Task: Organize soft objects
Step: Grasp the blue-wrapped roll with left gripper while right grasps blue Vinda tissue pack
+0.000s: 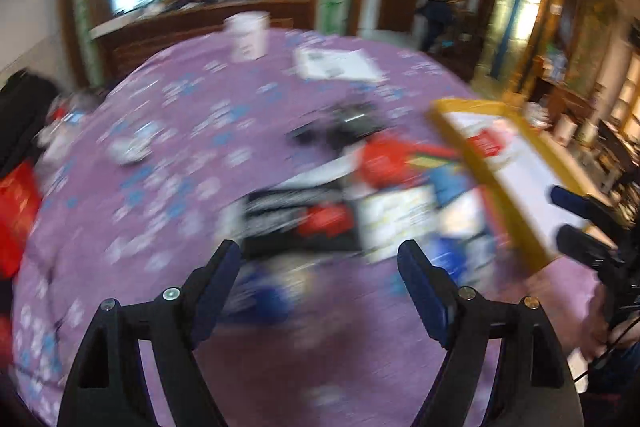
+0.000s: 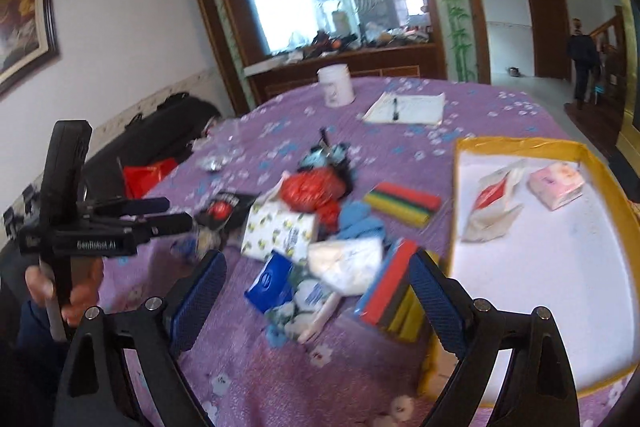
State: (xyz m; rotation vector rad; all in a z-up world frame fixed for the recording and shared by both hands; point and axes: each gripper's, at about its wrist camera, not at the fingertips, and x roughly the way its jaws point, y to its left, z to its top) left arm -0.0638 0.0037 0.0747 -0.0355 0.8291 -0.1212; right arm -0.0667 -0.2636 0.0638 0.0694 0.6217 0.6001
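Note:
A pile of soft things lies on the purple tablecloth (image 2: pixel 280 367): a white tissue pack with yellow dots (image 2: pixel 280 231), a blue tissue pack (image 2: pixel 272 281), a white soft pack (image 2: pixel 346 261), a red bag (image 2: pixel 308 193), a blue cloth (image 2: pixel 360 223) and striped sponges (image 2: pixel 402 203). A yellow-rimmed box (image 2: pixel 516 145) at the right holds a red-and-white pack (image 2: pixel 490 205) and a pink pack (image 2: pixel 556 185). My right gripper (image 2: pixel 316 303) is open and empty over the pile's near edge. My left gripper (image 1: pixel 320 287) is open and empty before the blurred pile (image 1: pixel 384 211); it also shows in the right wrist view (image 2: pixel 160 213).
A white cup (image 2: pixel 336 85) and a notepad with a pen (image 2: pixel 404 109) sit at the table's far side. A crumpled foil piece (image 2: pixel 214 163) lies at the left. A red bag (image 2: pixel 146 175) and a black bag (image 2: pixel 168 131) are beyond the left edge.

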